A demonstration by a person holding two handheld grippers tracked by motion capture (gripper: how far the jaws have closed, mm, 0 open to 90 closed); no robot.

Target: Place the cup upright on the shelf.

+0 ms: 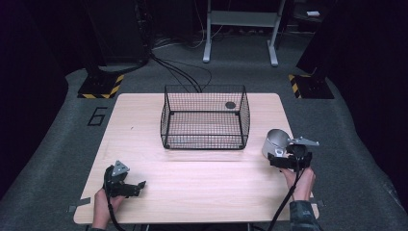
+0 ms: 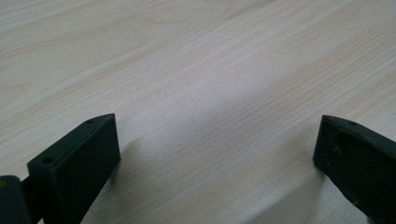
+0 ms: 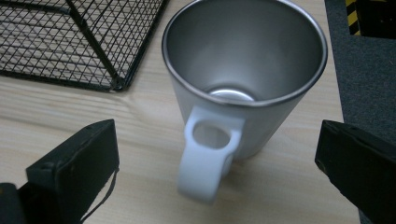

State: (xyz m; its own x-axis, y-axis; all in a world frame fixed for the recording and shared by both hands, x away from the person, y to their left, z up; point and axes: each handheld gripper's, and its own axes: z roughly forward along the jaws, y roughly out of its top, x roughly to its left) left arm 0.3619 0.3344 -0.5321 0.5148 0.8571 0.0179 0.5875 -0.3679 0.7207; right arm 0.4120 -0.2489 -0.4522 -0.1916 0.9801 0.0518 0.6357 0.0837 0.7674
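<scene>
Nearest, at about 7 o'clock on the pale wood-grain worktop (image 1: 192, 178): left claw (image 1: 137, 186), black, held in a hand (image 1: 102, 207) low over the boards. Jaws spread wide in the left gripper view, bare worktop (image 2: 210, 93) between them, nothing pinched, nothing touched.

At about 4 o'clock, near the right edge: right claw (image 1: 278, 160), black with a grey three-cornered plate on top, gripped by the other hand (image 1: 300, 183). Jaws likewise spread wide in the right gripper view, one at each lower corner, clear of everything. Between and just ahead of them, a white-walled mug with a brushed steel inside and a white looped handle (image 3: 243, 79), seen in the high view at (image 1: 275, 142). Standing on the worktop, mouth towards the camera, handle pointing back between the jaws at 6 o'clock in that view. No contact visible between jaw and mug; the handle loop lies roughly midway across the gap.

Farther off, at the worktop's centre and towards 12 o'clock: black wire-mesh basket (image 1: 204, 118), rectangular, open-topped, its near corner (image 3: 116, 84) showing at 10 o'clock from the mug in the right gripper view, near but apart. Inside it, towards the far right, a small dark round disc (image 1: 230, 105).
</scene>
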